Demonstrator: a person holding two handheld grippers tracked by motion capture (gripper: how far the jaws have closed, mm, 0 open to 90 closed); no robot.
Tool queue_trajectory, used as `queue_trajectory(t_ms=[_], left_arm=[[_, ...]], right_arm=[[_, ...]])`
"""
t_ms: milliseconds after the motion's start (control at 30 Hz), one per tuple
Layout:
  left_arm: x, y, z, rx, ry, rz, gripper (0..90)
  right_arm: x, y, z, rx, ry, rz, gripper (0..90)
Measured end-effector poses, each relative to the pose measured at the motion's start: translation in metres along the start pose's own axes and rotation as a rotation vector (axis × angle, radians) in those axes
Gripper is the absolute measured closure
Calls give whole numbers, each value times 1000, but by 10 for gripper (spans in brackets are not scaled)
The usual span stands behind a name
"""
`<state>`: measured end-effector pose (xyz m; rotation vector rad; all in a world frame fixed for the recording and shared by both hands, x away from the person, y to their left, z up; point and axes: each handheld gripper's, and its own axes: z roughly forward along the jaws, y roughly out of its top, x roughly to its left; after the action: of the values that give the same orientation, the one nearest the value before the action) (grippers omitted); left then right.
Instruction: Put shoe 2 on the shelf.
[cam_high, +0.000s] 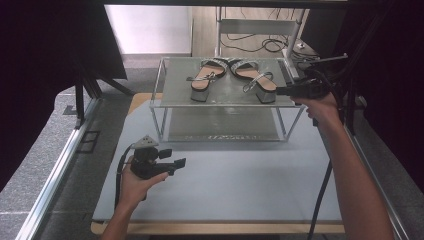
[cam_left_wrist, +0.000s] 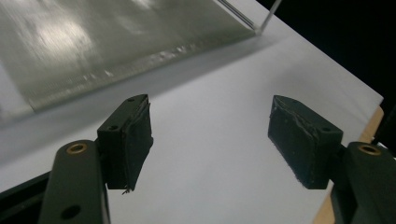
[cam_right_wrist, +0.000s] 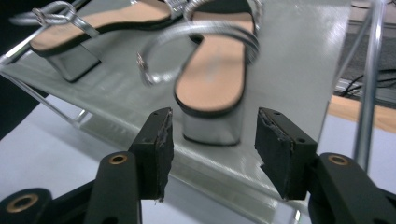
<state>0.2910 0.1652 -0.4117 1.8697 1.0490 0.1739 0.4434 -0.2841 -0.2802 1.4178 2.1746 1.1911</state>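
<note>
Two silver strappy sandals with block heels stand side by side on the top shelf of a metal rack (cam_high: 227, 96): the left sandal (cam_high: 205, 80) and the right sandal (cam_high: 256, 77). My right gripper (cam_high: 283, 91) is at the shelf's right edge, level with the right sandal's heel. In the right gripper view that sandal (cam_right_wrist: 212, 79) lies just ahead. Its heel block (cam_right_wrist: 212, 128) is in line with the gap of my right gripper (cam_right_wrist: 212, 149), and the pads do not touch it. My left gripper (cam_high: 176, 157) hovers open over the grey mat (cam_left_wrist: 210, 93), with nothing between its jaws (cam_left_wrist: 210, 140).
The rack has a lower shelf (cam_high: 222, 125) resting on the mat (cam_high: 240, 185). Its thin corner post (cam_right_wrist: 366, 93) rises close to my right jaw. Cables (cam_high: 260, 45) lie on the floor behind. An aluminium rail (cam_high: 60, 165) runs along the table's left side.
</note>
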Motion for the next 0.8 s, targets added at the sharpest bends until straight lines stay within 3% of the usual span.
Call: queue_trajectory(t_ms=[100, 267, 300, 333, 367, 400, 433, 533, 600, 700, 800], left_arm=[[4, 14, 2, -20, 4, -9, 316], [18, 47, 4, -43, 65, -11, 385], [22, 54, 3, -53, 81, -7, 424], [26, 62, 2, -63, 90, -13, 525], [30, 69, 2, -74, 90, -20, 525], [36, 79, 2, -83, 90, -32, 623], [40, 84, 3, -88, 94, -41, 623], [53, 106, 11, -89, 169, -60, 734], [67, 123, 21, -101, 203, -113, 763], [72, 133, 29, -92, 216, -116, 777], [71, 146, 46, -61, 232, -94, 778]], right_arm=[[-7, -9, -1, 8, -5, 11, 480], [-18, -19, 6, 13, -32, 20, 487], [-20, -20, 7, 27, -36, 23, 487], [-22, -22, 11, 27, -53, 19, 492], [-22, -22, 11, 27, -53, 19, 492], [-24, -23, 16, 29, -61, 19, 498], [-24, -23, 16, 29, -61, 19, 498], [-26, -23, 27, 25, -88, 8, 570], [-25, -23, 32, 27, -102, -6, 619], [-24, -23, 38, 25, -118, -20, 660], [-21, -21, 45, 29, -128, -30, 685]])
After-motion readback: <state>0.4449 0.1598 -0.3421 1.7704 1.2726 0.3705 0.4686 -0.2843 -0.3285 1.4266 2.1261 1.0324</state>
